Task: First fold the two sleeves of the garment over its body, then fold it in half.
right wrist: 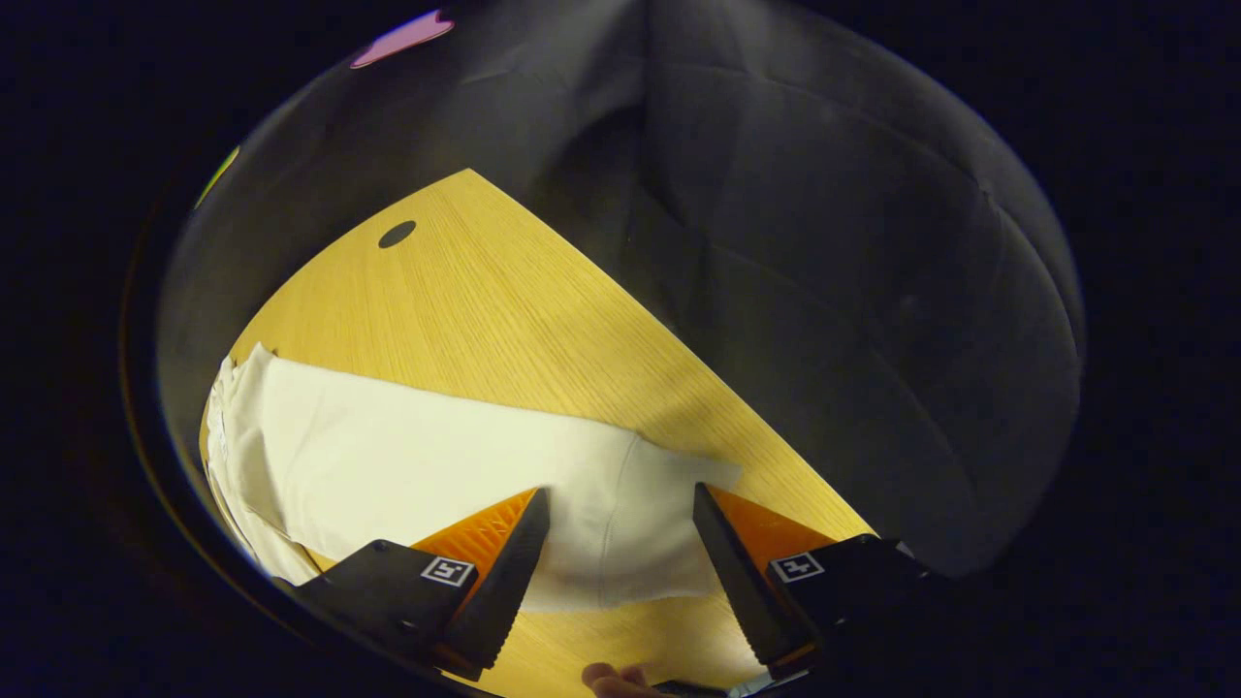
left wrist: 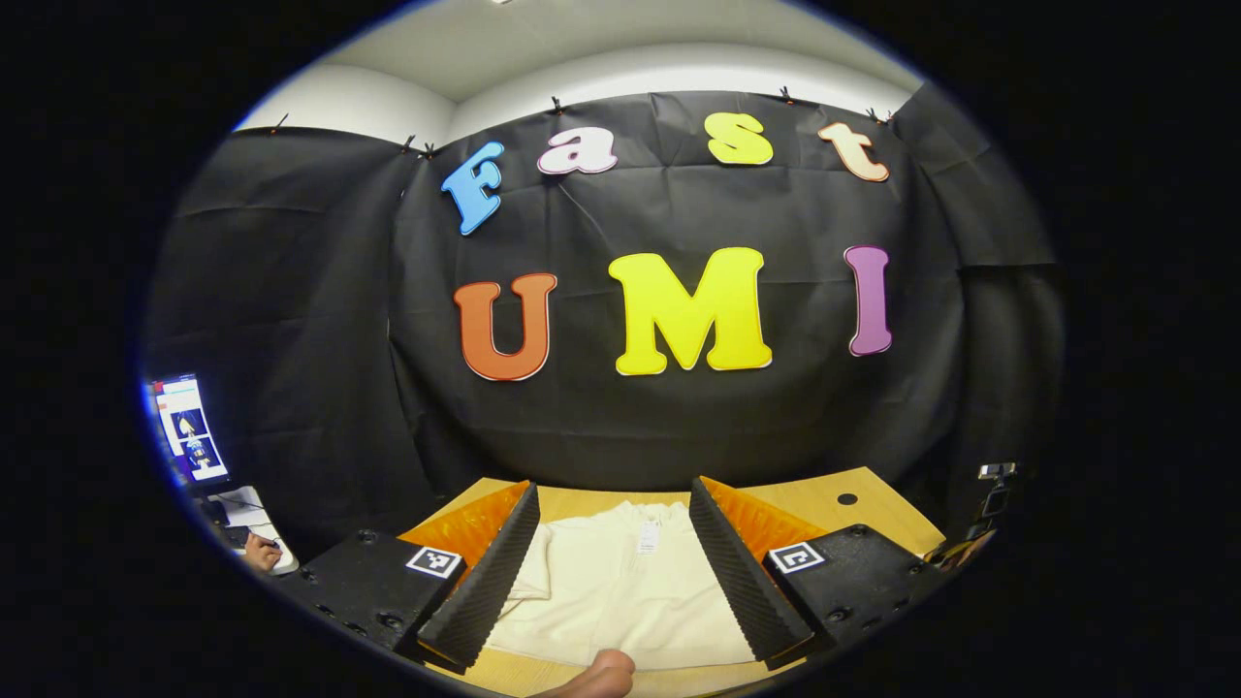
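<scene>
1. where writing goes, small white tag (left wrist: 648,536) at the neck of the cream garment (left wrist: 620,591), too small to read; square black-and-white markers on both tools, no words.
2. left tool (left wrist: 615,572) spread wide, nothing between the fingers, held above the garment lying flat on the wooden counter (left wrist: 824,499).
3. right tool (right wrist: 620,572) also wide apart, empty, poised over the garment's (right wrist: 436,475) edge, one cloth corner poking out onto the bare counter (right wrist: 504,320).
4. dark round hole (right wrist: 397,234) in the counter, well apart from the cloth.
5. fingertip (left wrist: 606,674) cut off at the bottom edge of the left gripper view; another (right wrist: 616,679) at the bottom of the right gripper view.
6. far left, a lit screen (left wrist: 189,431) and a hand (left wrist: 260,553) on a desk, blurred and partly cut off.
7. sleeves hard to make out; cannot tell how far folded.
</scene>
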The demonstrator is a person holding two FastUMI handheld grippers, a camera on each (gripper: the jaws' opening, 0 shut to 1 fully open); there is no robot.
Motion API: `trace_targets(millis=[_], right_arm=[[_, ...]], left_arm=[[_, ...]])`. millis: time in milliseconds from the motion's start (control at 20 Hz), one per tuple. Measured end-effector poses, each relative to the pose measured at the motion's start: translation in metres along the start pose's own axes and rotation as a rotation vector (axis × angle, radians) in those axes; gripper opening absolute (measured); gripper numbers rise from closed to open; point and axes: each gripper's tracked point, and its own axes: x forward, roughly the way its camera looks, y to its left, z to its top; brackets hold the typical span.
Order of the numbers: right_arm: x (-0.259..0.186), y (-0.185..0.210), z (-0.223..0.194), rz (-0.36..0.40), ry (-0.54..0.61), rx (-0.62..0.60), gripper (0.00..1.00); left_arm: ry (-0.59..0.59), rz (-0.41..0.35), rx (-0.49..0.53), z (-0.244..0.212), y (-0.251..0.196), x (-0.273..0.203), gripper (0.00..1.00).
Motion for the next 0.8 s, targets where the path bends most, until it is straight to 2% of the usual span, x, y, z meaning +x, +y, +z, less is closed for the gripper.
trace_targets(millis=[200, 400, 500, 550, 650, 750, 800], right_arm=[[0.003, 0.000, 0.000, -0.045, 0.092, 0.035, 0.95], [0.001, 0.003, 0.000, -0.053, 0.146, 0.025, 0.95], [0.002, 0.003, 0.000, -0.063, 0.154, 0.043, 0.89], [0.003, 0.003, 0.000, -0.066, 0.157, 0.045, 0.95], [0.003, 0.003, 0.001, -0.062, 0.160, 0.034, 0.88], [0.002, 0.006, 0.000, -0.056, 0.165, 0.017, 0.86], [0.001, 0.008, 0.000, -0.053, 0.168, 0.002, 0.76]], left_arm=[[0.025, 0.029, -0.013, -0.009, 0.025, -0.001, 0.99], [0.026, 0.063, -0.020, -0.011, 0.053, -0.003, 0.99], [0.028, 0.080, -0.021, -0.014, 0.067, -0.006, 0.99], [0.030, 0.092, -0.021, -0.016, 0.076, -0.007, 0.99], [0.038, 0.114, -0.023, -0.020, 0.092, -0.011, 0.99], [0.050, 0.134, -0.025, -0.025, 0.106, -0.013, 0.99], [0.056, 0.138, -0.025, -0.028, 0.110, -0.014, 0.99]])
